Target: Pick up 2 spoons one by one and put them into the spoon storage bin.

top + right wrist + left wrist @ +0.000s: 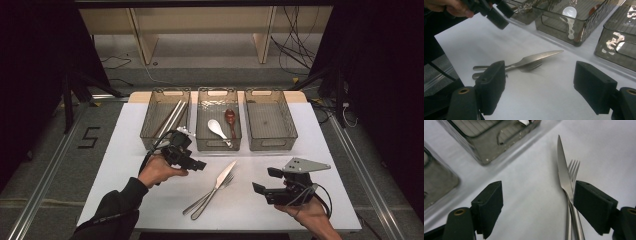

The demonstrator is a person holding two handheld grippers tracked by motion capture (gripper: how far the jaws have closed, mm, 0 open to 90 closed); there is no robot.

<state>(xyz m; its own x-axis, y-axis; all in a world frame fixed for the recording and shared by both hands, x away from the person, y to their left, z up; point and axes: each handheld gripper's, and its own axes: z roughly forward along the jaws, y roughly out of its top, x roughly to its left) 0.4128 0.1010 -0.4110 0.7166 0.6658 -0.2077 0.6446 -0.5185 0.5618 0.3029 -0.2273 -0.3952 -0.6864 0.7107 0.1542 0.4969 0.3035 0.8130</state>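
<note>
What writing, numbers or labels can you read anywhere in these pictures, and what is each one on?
"5": a large dark numeral marked on the grey floor, left of the white table.
No readable text or brand shows on the three smoky plastic bins, the knife, the fork, the spoons or either gripper.

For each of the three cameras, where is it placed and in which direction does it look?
High view: above the person's side, looking forward and down on the table; both forearms, left gripper, right gripper.
Left gripper view: rides on that gripper, looking along its open jaws at knife and fork.
Right gripper view: rides on that gripper, looking across the table at the bins; the left hand shows.
All three share knife and fork.
</note>
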